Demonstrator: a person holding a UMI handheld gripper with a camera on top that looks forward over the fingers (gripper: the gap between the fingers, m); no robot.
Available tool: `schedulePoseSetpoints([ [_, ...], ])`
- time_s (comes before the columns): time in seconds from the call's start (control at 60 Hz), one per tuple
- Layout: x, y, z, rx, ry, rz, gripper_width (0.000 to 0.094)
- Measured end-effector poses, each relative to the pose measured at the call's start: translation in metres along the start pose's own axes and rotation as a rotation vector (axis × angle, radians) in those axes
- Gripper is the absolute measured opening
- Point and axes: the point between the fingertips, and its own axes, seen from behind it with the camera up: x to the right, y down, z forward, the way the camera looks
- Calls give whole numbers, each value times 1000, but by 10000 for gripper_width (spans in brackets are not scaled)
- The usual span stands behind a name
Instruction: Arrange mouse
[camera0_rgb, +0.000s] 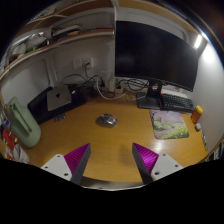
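Wooden desk (120, 140) is seen with the small grey rounded mouse (106, 121) at twelve o'clock beyond the open, empty gripper (110, 160); probably light, stiff, slippery, best held by its sides.

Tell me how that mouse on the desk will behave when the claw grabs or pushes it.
The mouse looks low and rounded, so it probably won't tip, though its curved sides may slip in the open claw. Lying alone on the bare wooden desk, it likely slides easily when pushed. It seems small, probably light.
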Motion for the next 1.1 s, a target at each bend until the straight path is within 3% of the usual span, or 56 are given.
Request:
schedulePoseSetpoints([
  [0.683, -6, -31, 205, 48, 65, -10, 861],
  [1.1, 19, -65, 268, 43, 117, -13, 857],
])
